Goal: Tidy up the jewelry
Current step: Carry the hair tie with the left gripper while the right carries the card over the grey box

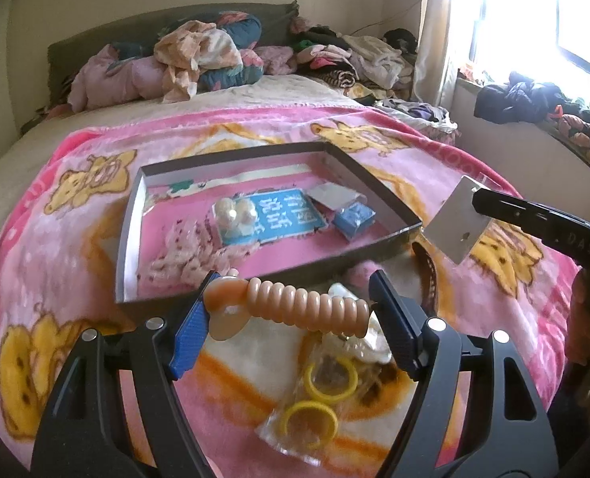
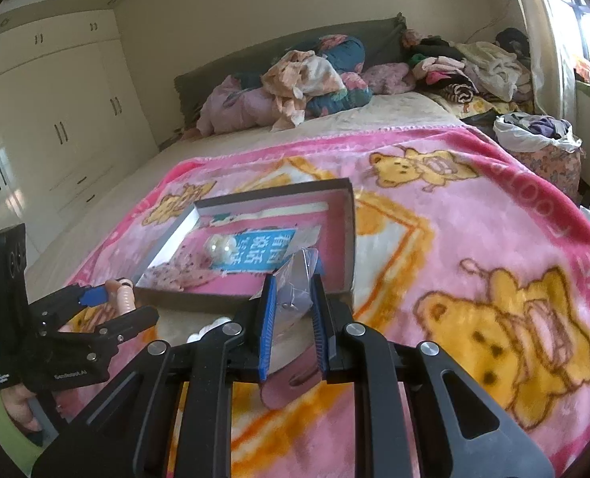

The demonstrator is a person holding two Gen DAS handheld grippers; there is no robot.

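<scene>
This is a bedroom in a home. A wide bed (image 2: 255, 147) with a grey headboard (image 2: 279, 51) carries a pink bear-print blanket (image 2: 474, 239) and piles of clothes (image 2: 474, 63) at the far end. Cream wardrobes (image 2: 55, 111) stand at the left, and a bright window (image 1: 534, 20) with a curtain (image 1: 438, 32) is at the right.

Heaped clothes (image 1: 199, 55) crowd the headboard (image 2: 255, 55); white wardrobes (image 2: 55, 119) beside.

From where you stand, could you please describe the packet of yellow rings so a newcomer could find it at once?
Start at the shallow box on the pink blanket. On the blanket beside it lies a clear packet holding two yellow rings, the only yellow jewelry there.
</scene>
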